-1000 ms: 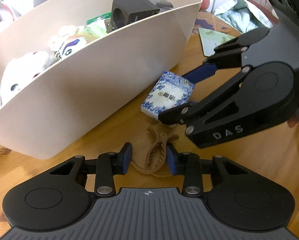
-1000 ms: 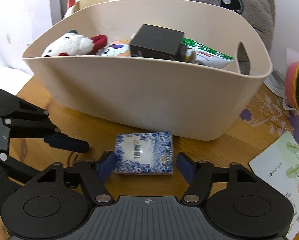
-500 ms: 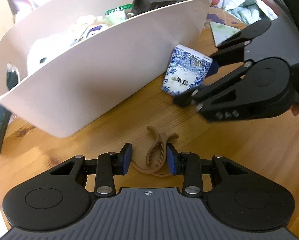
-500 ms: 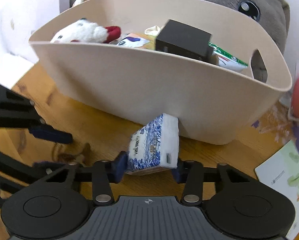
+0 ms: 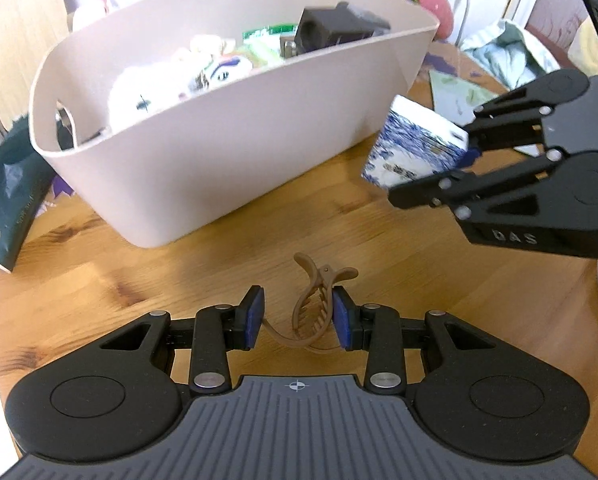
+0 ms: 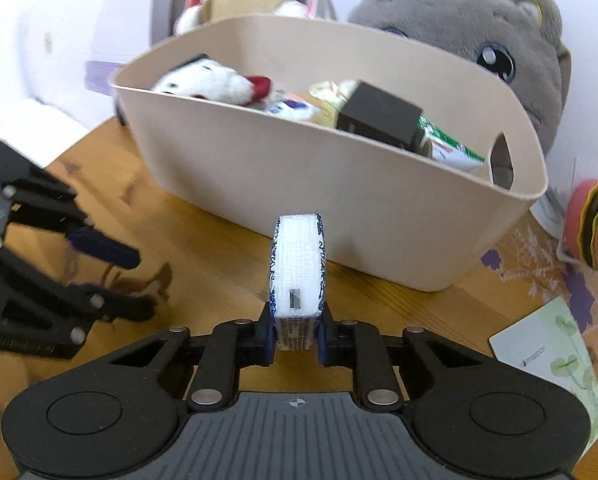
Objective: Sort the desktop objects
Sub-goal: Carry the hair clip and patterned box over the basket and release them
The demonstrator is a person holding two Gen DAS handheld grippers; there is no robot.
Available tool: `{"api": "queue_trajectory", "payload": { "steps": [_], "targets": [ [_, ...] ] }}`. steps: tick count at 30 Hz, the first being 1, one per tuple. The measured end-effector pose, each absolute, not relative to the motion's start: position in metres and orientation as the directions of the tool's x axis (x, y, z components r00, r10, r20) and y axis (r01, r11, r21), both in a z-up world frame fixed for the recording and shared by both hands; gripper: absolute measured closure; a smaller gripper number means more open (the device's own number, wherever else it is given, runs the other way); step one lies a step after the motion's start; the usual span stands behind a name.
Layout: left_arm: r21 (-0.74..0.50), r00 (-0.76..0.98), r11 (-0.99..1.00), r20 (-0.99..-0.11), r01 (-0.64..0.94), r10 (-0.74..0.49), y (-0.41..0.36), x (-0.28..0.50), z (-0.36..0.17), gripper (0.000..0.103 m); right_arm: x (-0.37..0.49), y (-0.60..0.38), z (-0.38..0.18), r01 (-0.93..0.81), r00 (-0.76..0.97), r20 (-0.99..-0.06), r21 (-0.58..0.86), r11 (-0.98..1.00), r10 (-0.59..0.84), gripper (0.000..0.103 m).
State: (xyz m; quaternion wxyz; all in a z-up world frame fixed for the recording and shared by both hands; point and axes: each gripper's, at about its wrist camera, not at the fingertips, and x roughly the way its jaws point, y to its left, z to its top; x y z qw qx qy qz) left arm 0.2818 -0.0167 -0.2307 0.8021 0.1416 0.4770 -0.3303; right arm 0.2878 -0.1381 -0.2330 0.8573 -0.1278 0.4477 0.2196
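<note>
On wooden table (image 5: 259,240): beige bin (image 5: 227,160); right jaws just clamped tissue pack (image 6: 297,268); left jaws grip hair clip (image 5: 313,312).

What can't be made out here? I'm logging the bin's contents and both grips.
- Beige bin, both views: its wall hides the lower contents.
- Tissue pack, right wrist view: edge-on, print unreadable.
- Hair clip, left wrist view: pad contact on the left side unclear.

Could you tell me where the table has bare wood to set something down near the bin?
Bare wood lies in front of the beige bin, between it and the left hand-held gripper holding the brown hair clip. Right of the bin is crowded: a card, a burger toy. The bin itself is nearly full.
</note>
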Motion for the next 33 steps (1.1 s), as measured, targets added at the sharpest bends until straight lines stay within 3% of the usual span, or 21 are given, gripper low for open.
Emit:
{"api": "queue_trajectory", "payload": {
  "steps": [9, 15, 33],
  "targets": [
    [-0.082, 0.374, 0.744, -0.825, 0.663, -0.423, -0.01, 0.252, -0.206, 0.066, 0.257, -0.152, -0.184, -0.533, 0.534, -0.785, -0.024, 0.846, 0.315, 0.085],
    [-0.07, 0.425, 0.746, -0.785, 0.663, -0.45, 0.011, 0.256, -0.161, 0.066, 0.249, -0.17, -0.152, -0.524, 0.564, -0.757, -0.019, 0.852, 0.33, 0.085],
    [-0.015, 0.575, 0.8, -0.687, 0.6, -0.444, 0.008, 0.318, -0.077, 0.066, 0.296, -0.179, -0.07, -0.468, 0.698, -0.63, -0.043, 0.883, 0.34, 0.085]
  ]
}}
